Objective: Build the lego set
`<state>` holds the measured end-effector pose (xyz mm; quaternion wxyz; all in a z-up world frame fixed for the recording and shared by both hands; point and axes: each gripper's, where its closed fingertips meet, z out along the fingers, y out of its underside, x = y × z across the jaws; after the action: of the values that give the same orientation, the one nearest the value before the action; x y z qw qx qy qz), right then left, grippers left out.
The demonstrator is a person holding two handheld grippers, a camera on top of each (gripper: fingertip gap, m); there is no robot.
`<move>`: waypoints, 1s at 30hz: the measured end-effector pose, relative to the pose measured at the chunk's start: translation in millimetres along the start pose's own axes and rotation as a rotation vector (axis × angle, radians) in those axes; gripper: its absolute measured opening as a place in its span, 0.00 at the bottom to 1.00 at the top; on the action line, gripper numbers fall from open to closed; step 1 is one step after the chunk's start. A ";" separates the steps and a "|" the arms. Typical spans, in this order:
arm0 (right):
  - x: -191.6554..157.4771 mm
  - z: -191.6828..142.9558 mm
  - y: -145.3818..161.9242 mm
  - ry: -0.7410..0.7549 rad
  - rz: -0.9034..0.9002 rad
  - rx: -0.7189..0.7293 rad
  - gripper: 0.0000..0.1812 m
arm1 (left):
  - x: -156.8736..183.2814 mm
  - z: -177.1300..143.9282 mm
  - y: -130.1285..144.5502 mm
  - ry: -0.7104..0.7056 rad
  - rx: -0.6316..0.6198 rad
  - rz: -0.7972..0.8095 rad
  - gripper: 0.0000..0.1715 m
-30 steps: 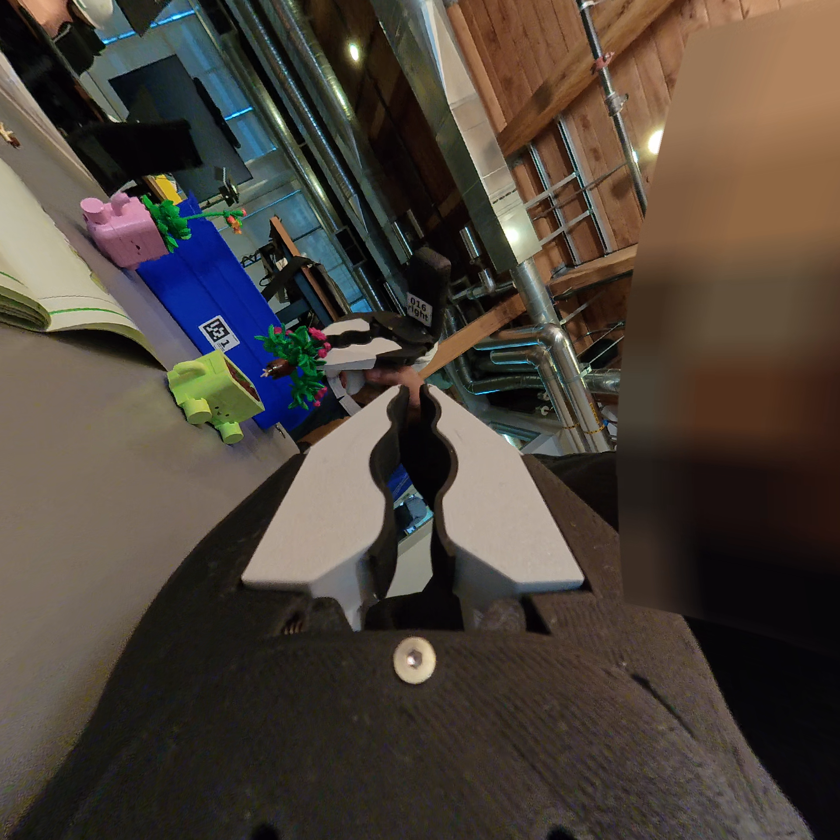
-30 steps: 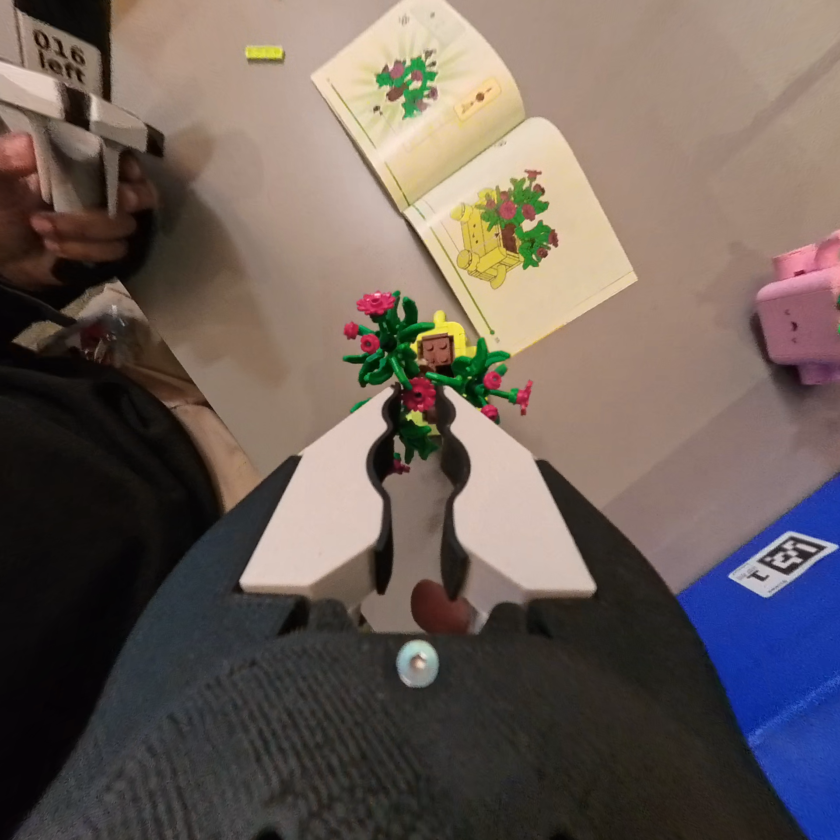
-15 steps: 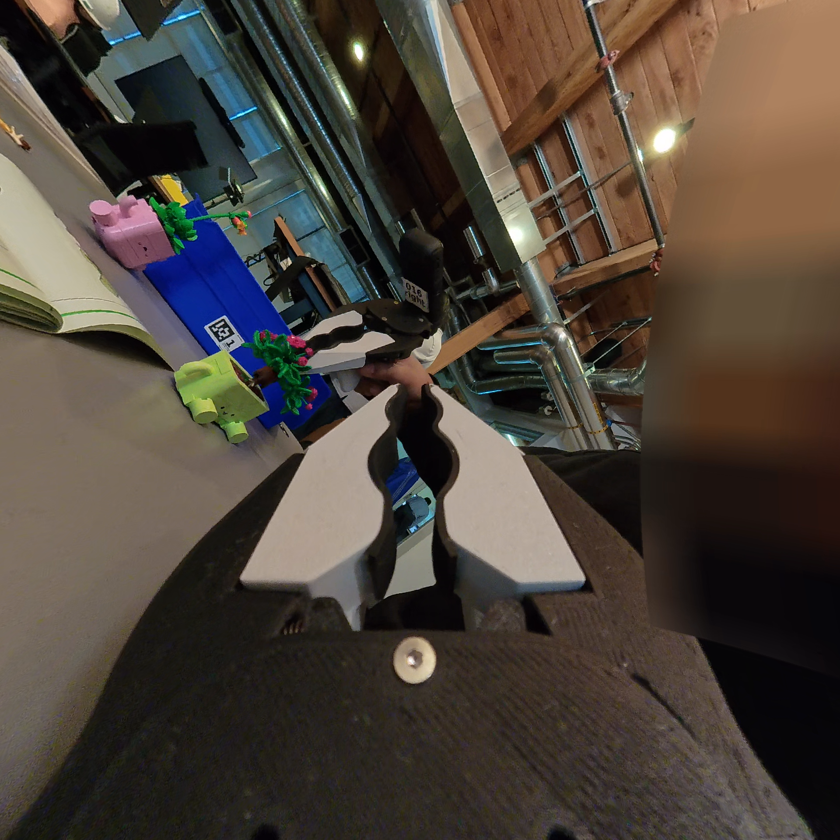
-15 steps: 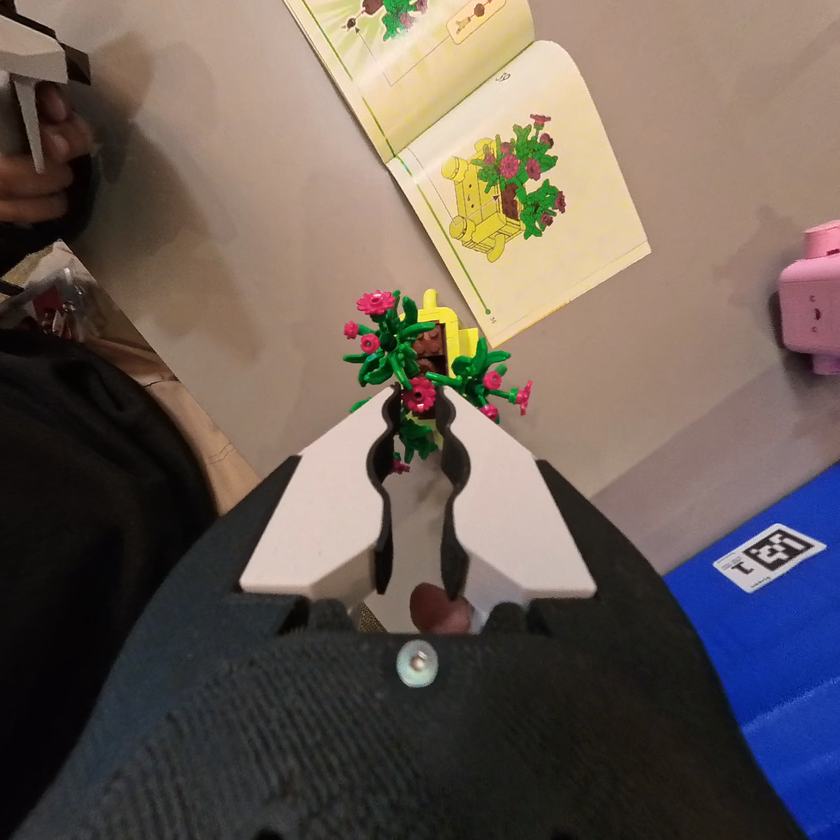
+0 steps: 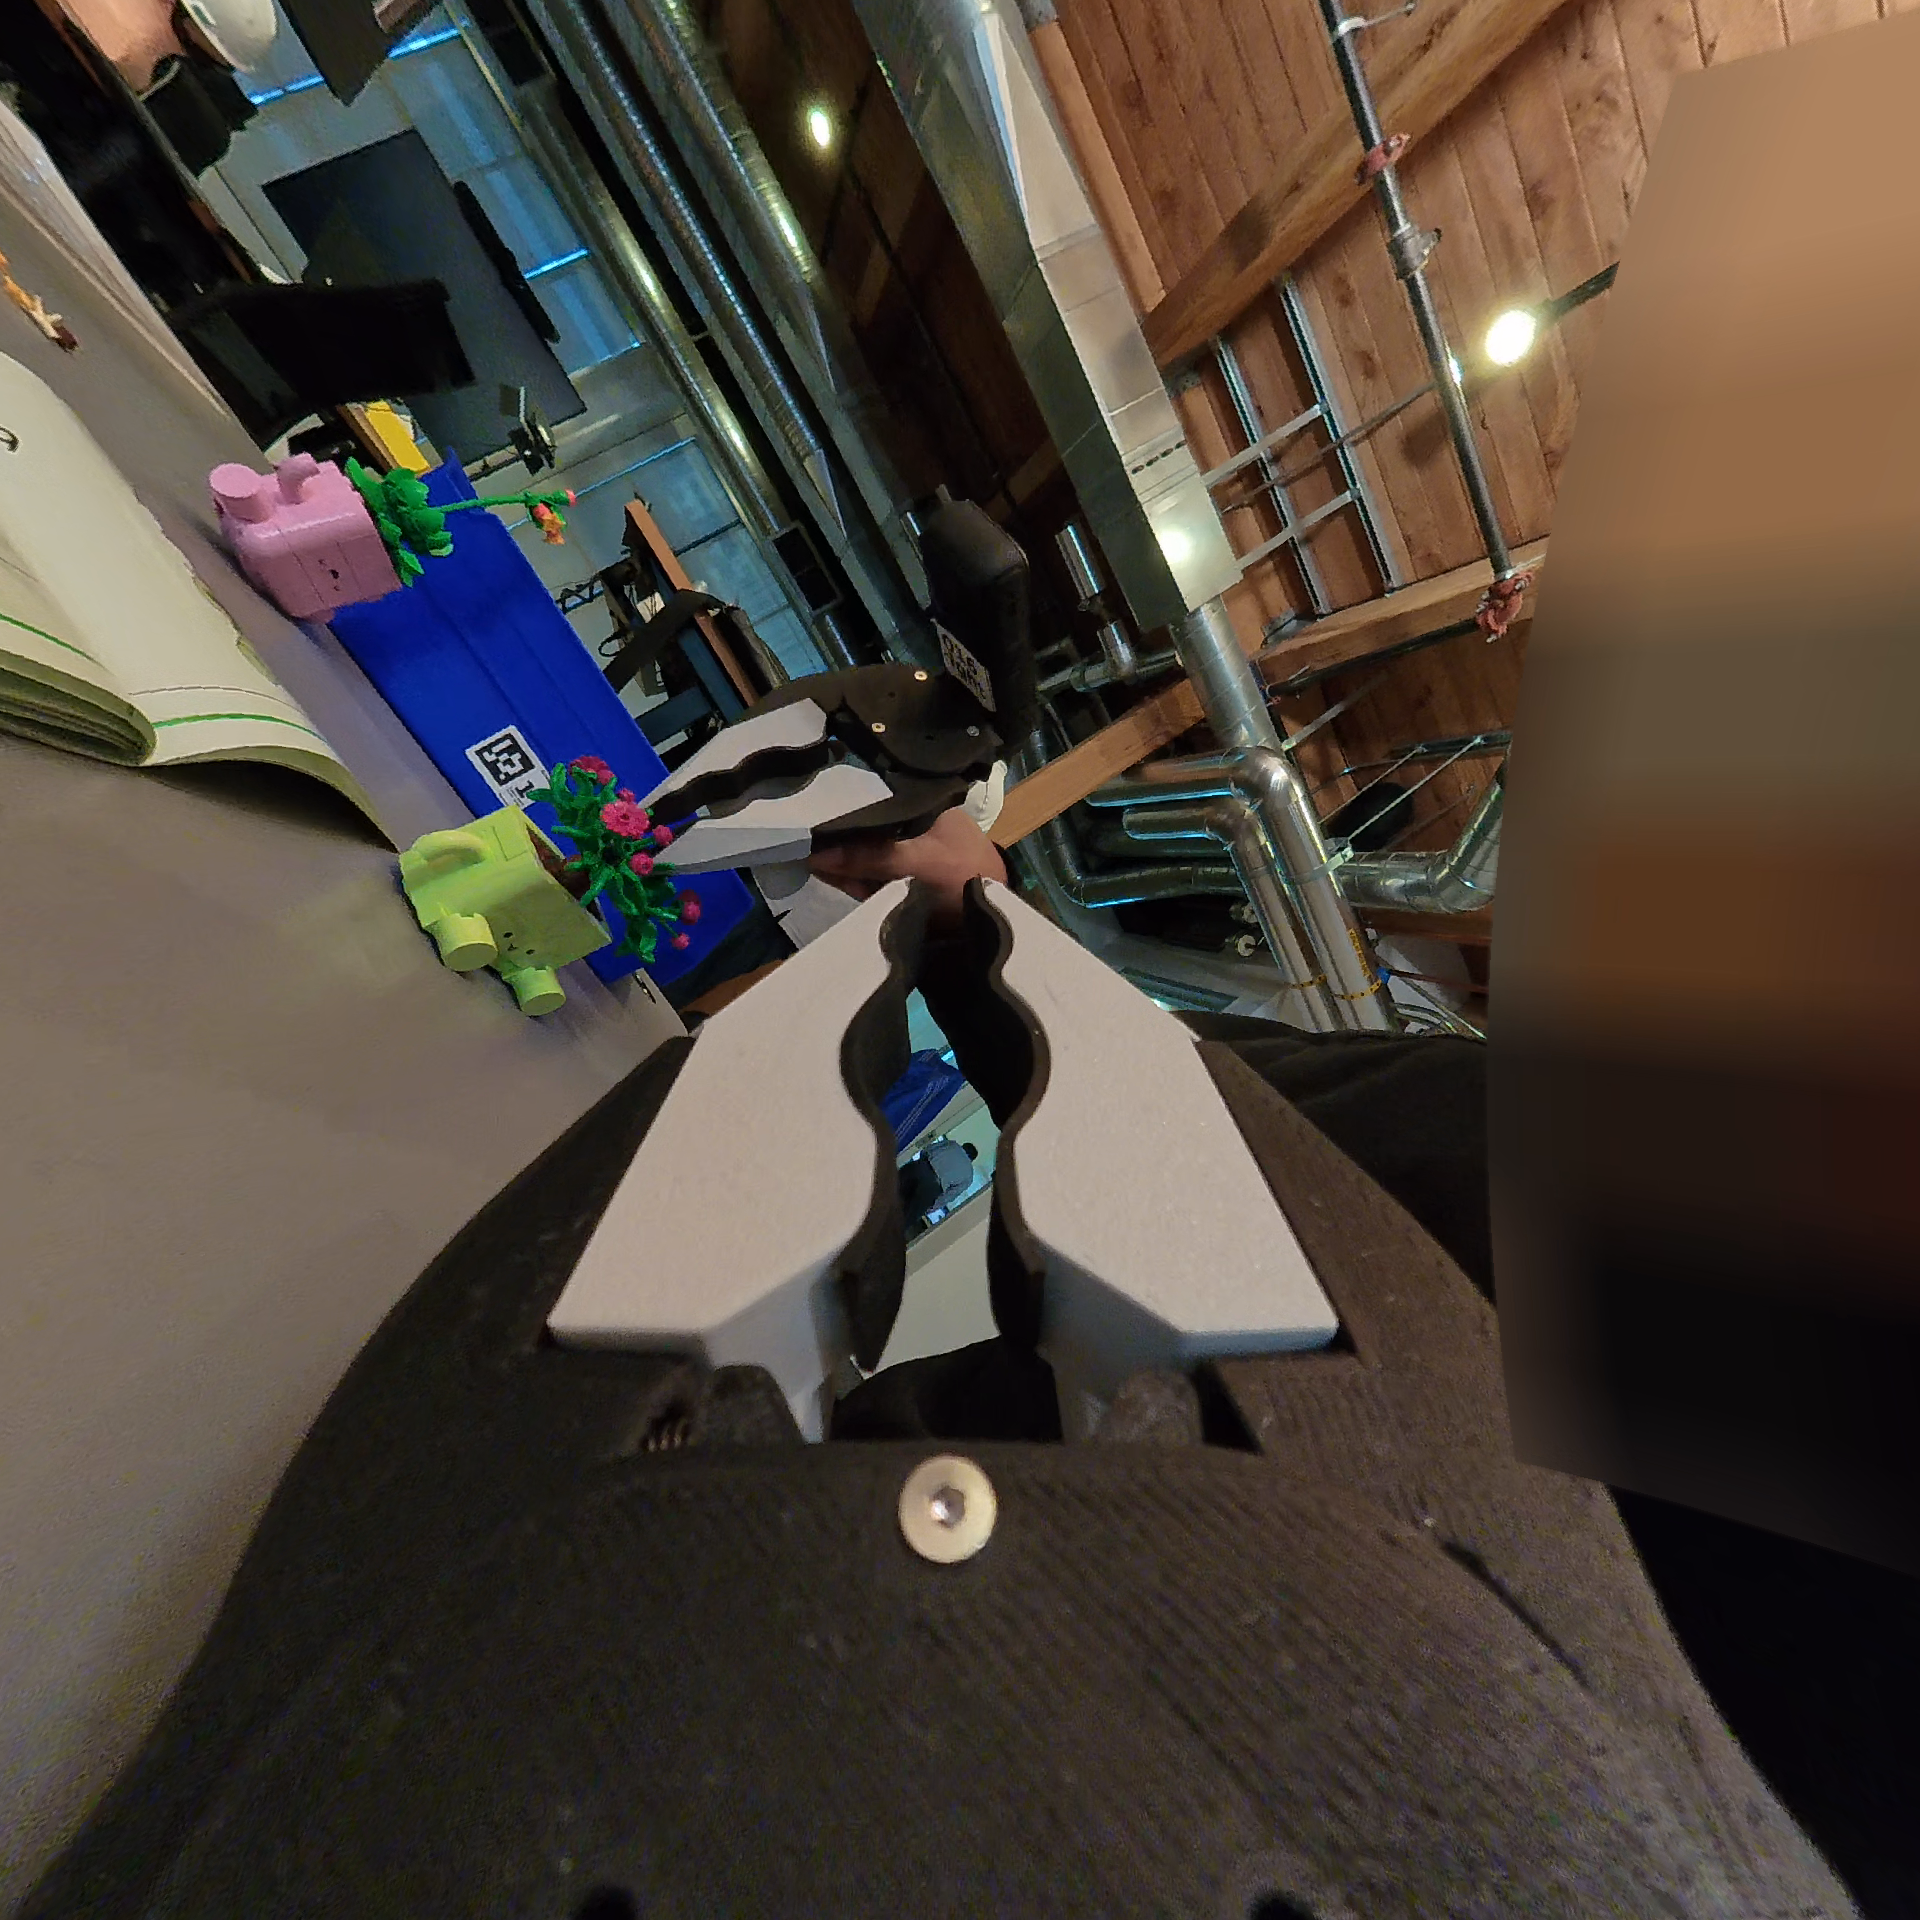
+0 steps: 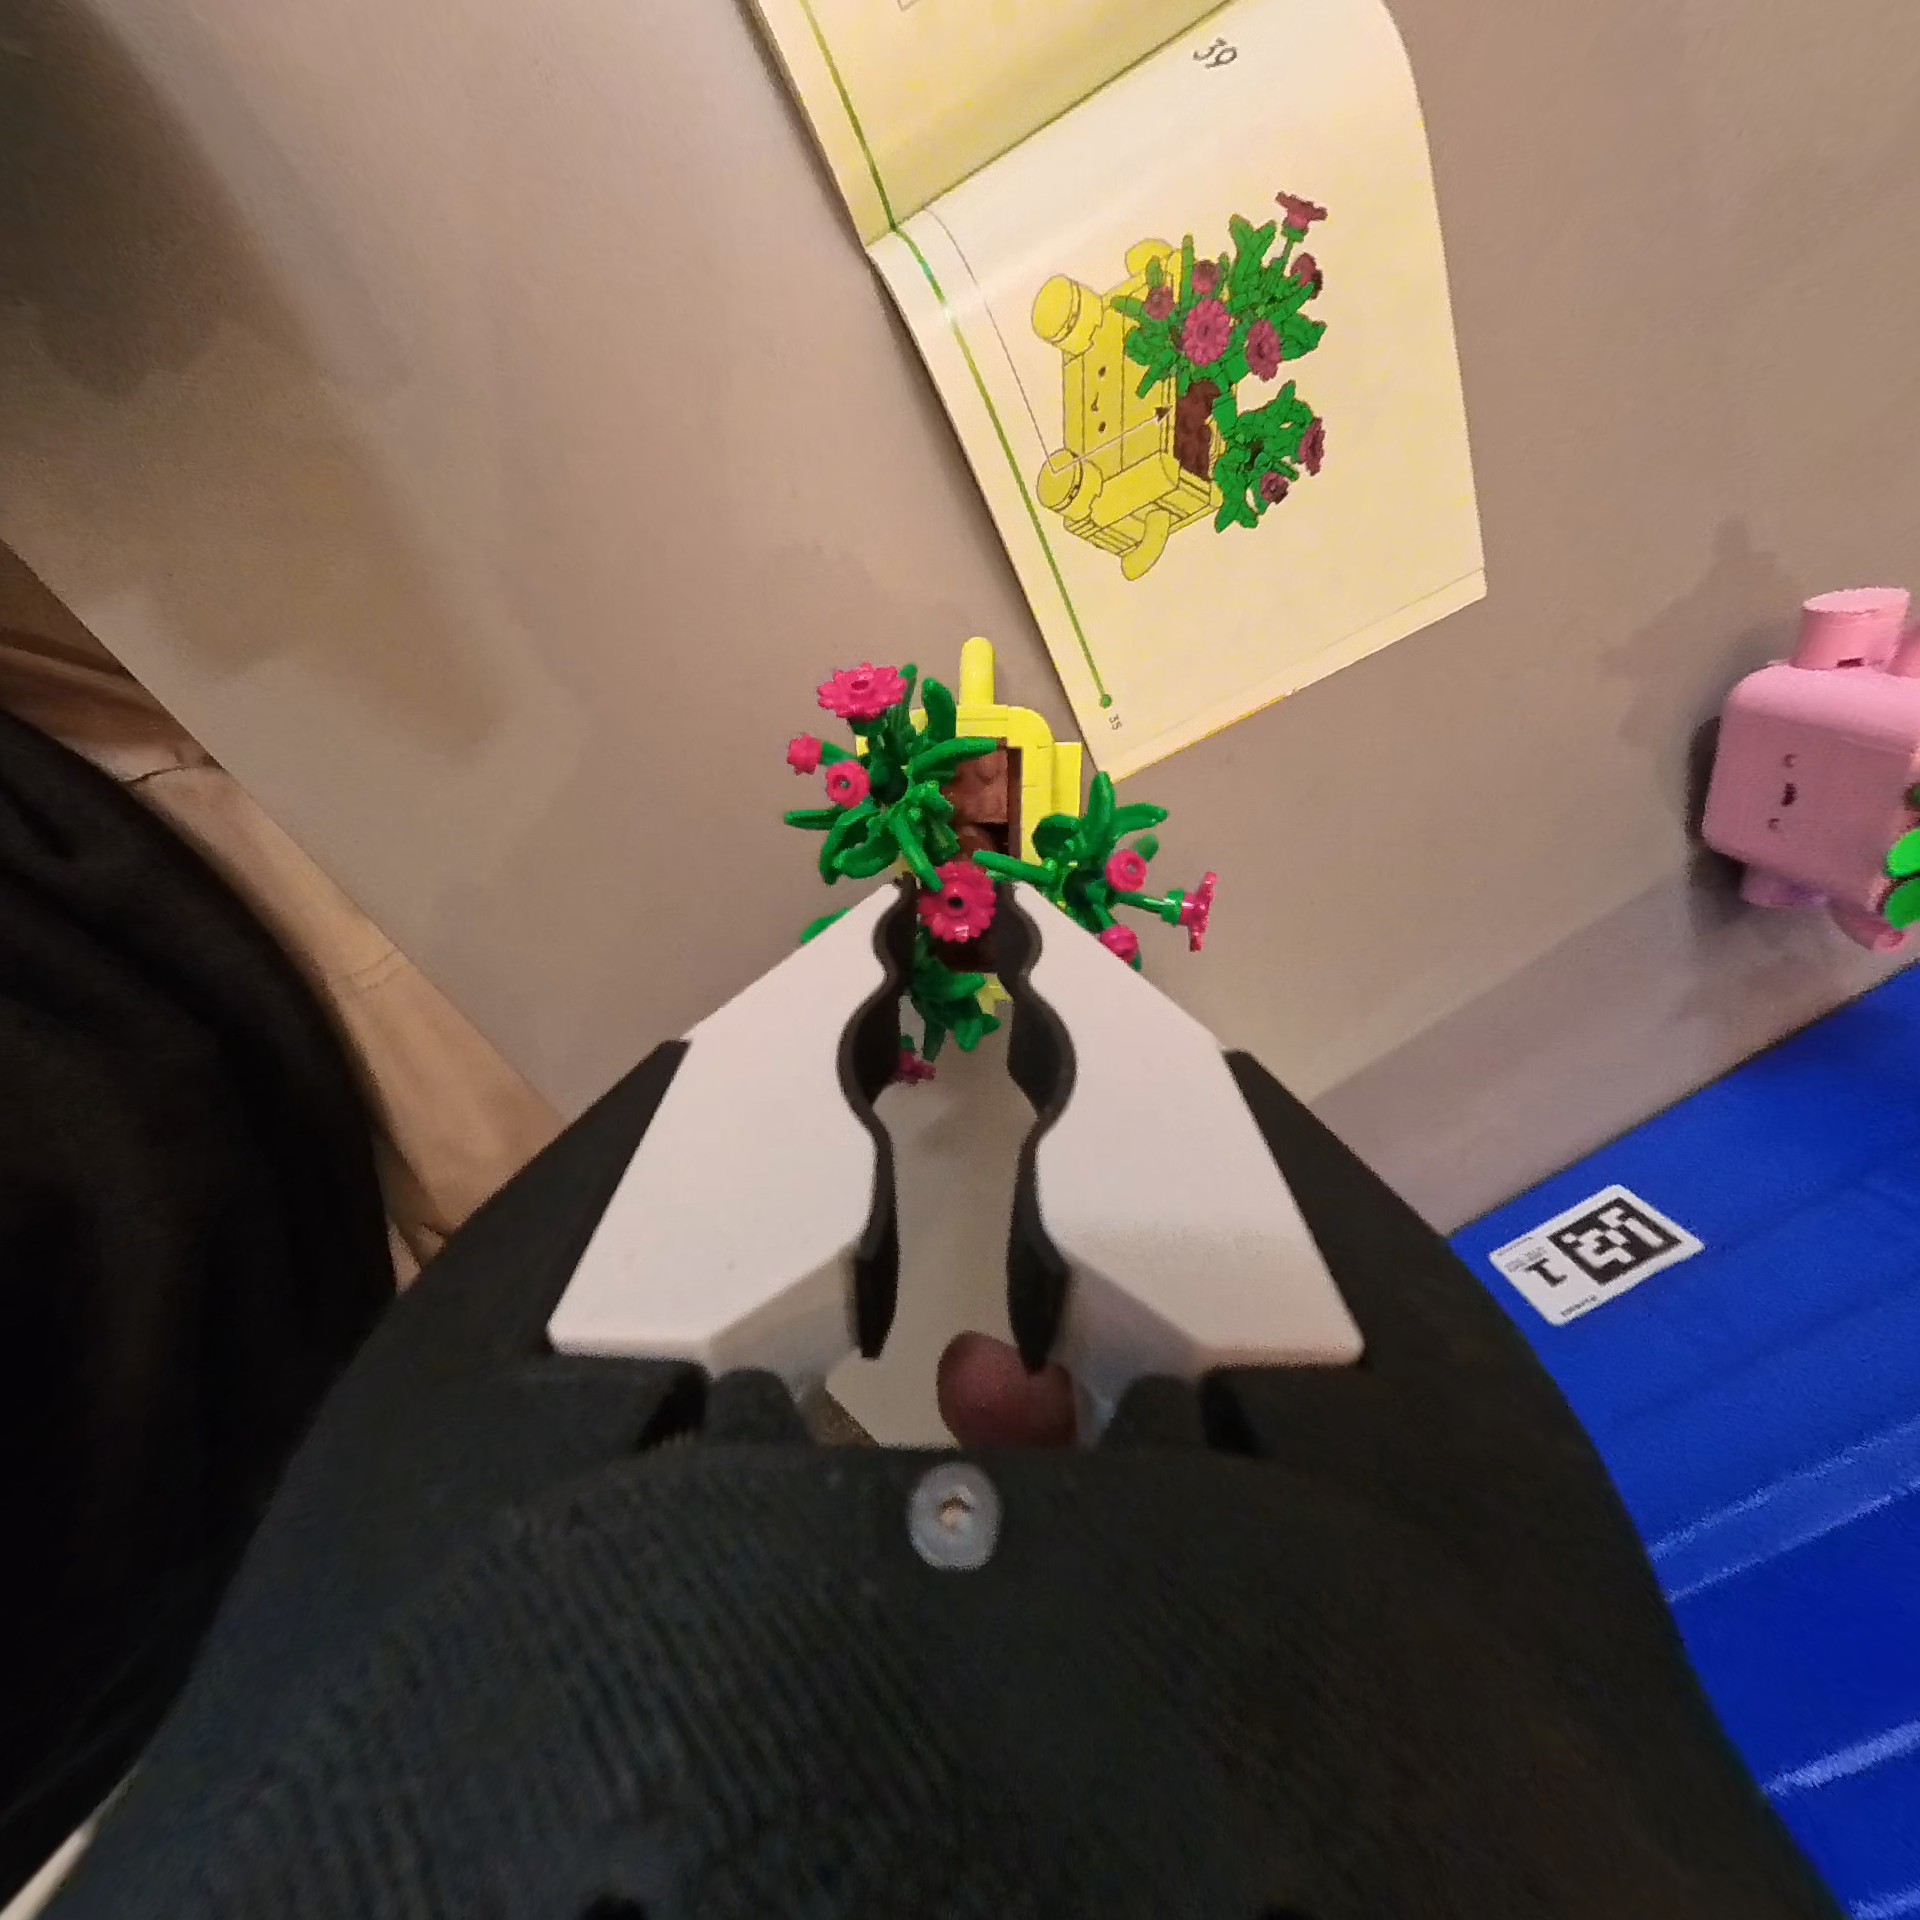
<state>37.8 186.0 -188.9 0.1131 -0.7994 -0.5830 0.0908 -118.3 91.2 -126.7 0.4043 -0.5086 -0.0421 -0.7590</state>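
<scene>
The right gripper [image 6: 956,914] pinches the flower sprig [image 6: 940,831] at the yellow planter [image 5: 504,899] on the table [image 5: 208,1091], seating it, I judge; next comes a firm push; the left gripper [image 5: 940,904] hangs aside, nearly closed, empty.

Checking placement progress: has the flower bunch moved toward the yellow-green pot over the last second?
Yes. In the left wrist view the flower bunch came down against the pot on the table, held by the right gripper.

Left wrist view looks low across the table [image 5: 208,1143]; right looks down close; both share the yellow-green planter [image 5: 499,904].
</scene>
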 end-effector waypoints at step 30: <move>10.2 1.7 4.6 0.245 -0.280 -0.228 0.07 | -3.0 -1.6 -1.4 -0.008 0.007 -0.015 0.01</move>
<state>44.7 194.5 -191.9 0.1035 -0.7232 -0.6769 -0.0900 -119.9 93.0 -129.4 0.4002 -0.5100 -0.0504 -0.7597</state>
